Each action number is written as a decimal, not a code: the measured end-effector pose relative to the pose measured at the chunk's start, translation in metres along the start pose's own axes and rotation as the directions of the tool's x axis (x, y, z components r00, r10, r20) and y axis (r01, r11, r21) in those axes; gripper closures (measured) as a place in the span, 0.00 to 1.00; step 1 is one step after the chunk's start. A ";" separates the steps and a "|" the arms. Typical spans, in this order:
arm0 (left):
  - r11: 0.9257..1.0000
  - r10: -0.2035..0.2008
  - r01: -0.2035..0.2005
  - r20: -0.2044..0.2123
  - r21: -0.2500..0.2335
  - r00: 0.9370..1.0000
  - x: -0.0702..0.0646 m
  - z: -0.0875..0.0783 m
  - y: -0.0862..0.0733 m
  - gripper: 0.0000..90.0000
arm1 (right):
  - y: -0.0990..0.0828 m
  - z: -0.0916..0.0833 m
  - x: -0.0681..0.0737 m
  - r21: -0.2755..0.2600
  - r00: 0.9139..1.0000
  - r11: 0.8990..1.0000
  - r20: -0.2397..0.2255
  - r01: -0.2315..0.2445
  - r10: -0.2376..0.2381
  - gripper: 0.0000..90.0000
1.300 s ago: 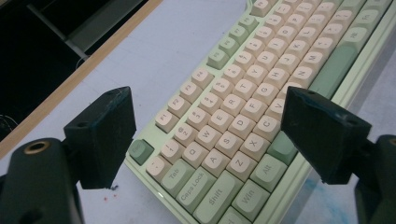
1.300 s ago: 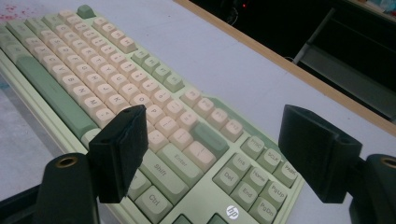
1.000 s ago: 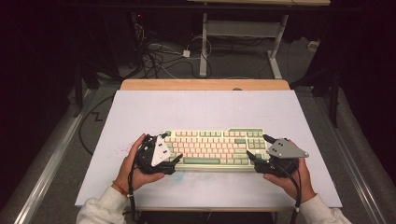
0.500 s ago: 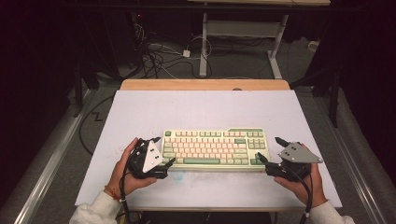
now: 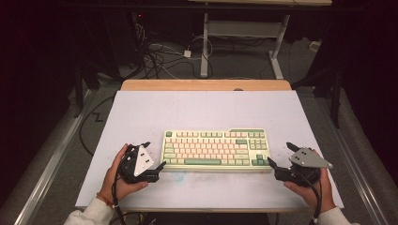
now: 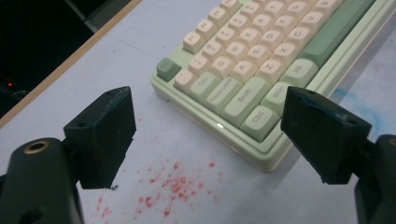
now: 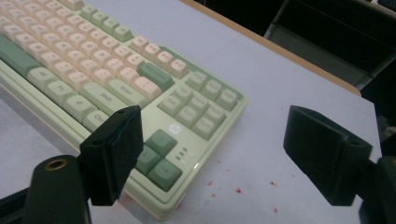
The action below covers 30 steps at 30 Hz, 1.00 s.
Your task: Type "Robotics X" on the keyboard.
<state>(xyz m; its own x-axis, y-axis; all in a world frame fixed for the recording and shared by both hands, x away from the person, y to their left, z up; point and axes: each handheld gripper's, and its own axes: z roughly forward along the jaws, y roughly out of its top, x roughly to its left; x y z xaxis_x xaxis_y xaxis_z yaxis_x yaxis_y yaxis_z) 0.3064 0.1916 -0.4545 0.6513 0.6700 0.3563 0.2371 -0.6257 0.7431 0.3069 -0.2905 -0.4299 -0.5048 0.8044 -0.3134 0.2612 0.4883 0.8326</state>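
**Now both grippers sit off the ends of the keyboard**

So, I start with my left gripper (image 5: 158,169). Its jaws are wide apart and nothing is between them. In the left gripper view, the near left corner of the keyboard (image 6: 261,70) lies just ahead, a bit toward one black jaw. My right gripper (image 5: 277,159) has its jaws wide apart too; they have just been opening more, and nothing is between them. In the right gripper view, the keyboard's right end with the arrow keys lies just ahead, partly behind one jaw.

The keyboard lies flat in the middle of the white tabletop (image 5: 206,112). Its long side runs from left to right, from one gripper to the other. Each gripper is near its own end, and neither touches it. I think the next grab must come in from both short ends at once. Little red specks (image 6: 173,186) dot the tabletop near the left corner.
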 end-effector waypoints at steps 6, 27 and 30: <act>0.999 -0.017 0.018 -0.002 0.028 1.000 0.001 -0.003 -0.014 0.18 | -0.011 -0.005 0.001 0.004 0.999 1.000 0.036 -0.002 0.002 0.20; 0.999 -0.020 0.020 0.007 0.047 1.000 -0.004 -0.006 -0.025 0.18 | -0.018 -0.014 0.010 -0.002 0.999 1.000 0.028 -0.017 0.017 0.20; 0.998 -0.027 0.026 0.009 0.050 1.000 -0.003 -0.006 -0.026 0.18 | -0.017 -0.013 0.009 0.000 0.999 1.000 0.028 -0.015 0.015 0.20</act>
<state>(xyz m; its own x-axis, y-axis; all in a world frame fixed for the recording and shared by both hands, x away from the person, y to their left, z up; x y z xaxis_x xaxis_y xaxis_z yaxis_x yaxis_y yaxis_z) 0.2945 0.2081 -0.4714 0.6511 0.6829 0.3312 0.2900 -0.6272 0.7229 0.2875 -0.2962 -0.4414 -0.4774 0.8210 -0.3133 0.2690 0.4760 0.8373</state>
